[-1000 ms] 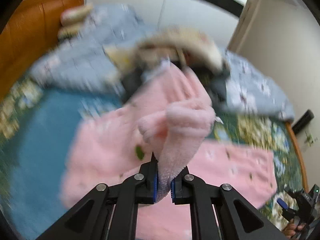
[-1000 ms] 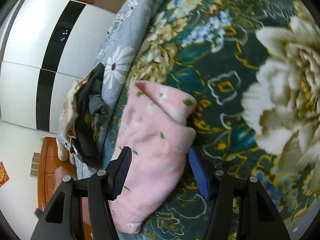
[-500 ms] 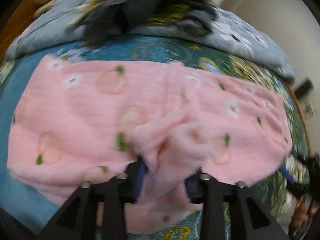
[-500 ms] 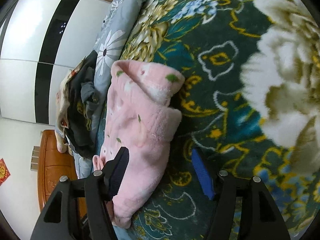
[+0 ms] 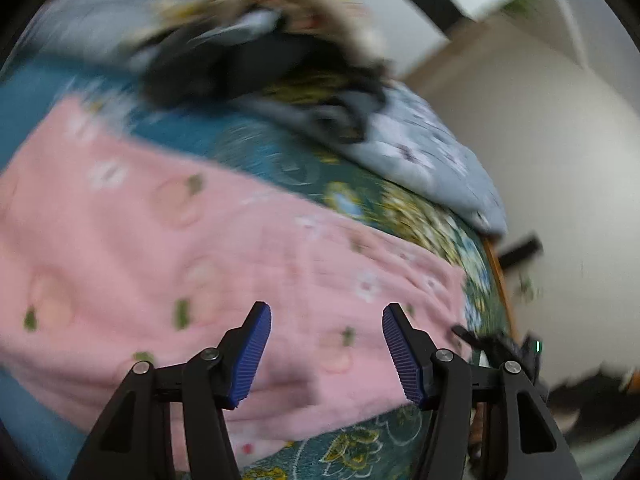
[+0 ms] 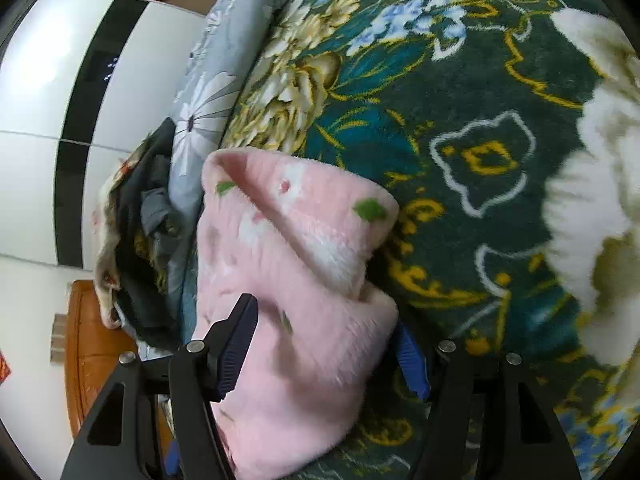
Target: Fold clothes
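Left wrist view: left tool (image 5: 326, 350) gapes wide above the pink garment (image 5: 224, 264) spread on the bed (image 5: 368, 196). Right tool (image 6: 326, 354) stands wide, straddling the garment's folded end.

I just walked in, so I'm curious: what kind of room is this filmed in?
Most likely a bedroom: a bed with a floral blanket, a grey quilt and a glossy wardrobe.

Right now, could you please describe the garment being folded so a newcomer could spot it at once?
Start at the dark green floral bedspread. The pink fleece garment lies spread across it, in front of the pile of dark clothes. It is the only pink, fluffy piece, dotted with white flowers and green leaves.
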`<action>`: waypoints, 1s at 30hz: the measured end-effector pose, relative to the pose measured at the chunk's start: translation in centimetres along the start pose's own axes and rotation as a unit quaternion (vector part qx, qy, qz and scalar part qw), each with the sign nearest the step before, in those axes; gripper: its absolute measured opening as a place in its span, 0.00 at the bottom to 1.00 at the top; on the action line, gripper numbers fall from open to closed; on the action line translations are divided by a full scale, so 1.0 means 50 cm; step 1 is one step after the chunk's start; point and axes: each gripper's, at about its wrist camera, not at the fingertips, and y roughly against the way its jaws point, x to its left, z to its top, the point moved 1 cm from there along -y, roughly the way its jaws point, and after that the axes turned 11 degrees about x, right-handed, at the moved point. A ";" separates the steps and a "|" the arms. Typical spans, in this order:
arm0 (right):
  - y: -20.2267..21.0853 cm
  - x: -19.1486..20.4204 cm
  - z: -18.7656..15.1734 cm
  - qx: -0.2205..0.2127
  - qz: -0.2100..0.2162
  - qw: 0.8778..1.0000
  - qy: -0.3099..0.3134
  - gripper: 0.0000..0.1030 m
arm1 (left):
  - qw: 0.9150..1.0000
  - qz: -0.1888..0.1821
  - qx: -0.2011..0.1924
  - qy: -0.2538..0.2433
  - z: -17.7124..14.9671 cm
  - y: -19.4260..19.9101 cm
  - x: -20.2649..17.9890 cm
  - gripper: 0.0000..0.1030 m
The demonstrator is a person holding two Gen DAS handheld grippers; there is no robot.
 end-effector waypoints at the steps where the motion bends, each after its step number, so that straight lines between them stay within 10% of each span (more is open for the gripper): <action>1: -0.002 0.004 0.001 -0.002 -0.004 1.000 -0.003 0.65 | 1.000 0.007 0.001 0.019 0.003 0.000 0.015 0.59; 4: -0.007 0.017 0.003 -0.008 -0.016 1.000 -0.015 0.63 | 0.999 0.028 0.001 0.044 0.010 -0.015 0.043 0.59; 5: -0.007 0.021 0.003 -0.008 -0.015 1.000 -0.018 0.46 | 0.998 0.047 0.015 0.040 0.010 -0.027 0.043 0.59; 11: 0.014 0.119 -0.017 -0.017 -0.040 0.998 0.042 0.23 | 0.969 0.206 0.084 -0.105 -0.029 -0.117 -0.030 0.59; 14: 0.033 0.211 -0.039 -0.024 -0.033 0.994 0.099 0.22 | 0.981 0.164 0.072 -0.075 -0.019 -0.096 -0.018 0.59; 18: 0.047 0.360 -0.095 -0.022 0.012 0.983 0.180 0.20 | 0.998 0.011 -0.043 0.052 0.028 0.046 0.049 0.59; 25: -0.059 0.639 -0.317 0.047 0.102 0.928 0.356 0.20 | 0.969 -0.093 -0.160 0.166 0.067 0.274 0.211 0.61; 30: -0.278 0.720 -0.484 0.142 0.038 0.894 0.424 0.20 | 0.951 -0.122 -0.181 0.217 0.045 0.334 0.311 0.61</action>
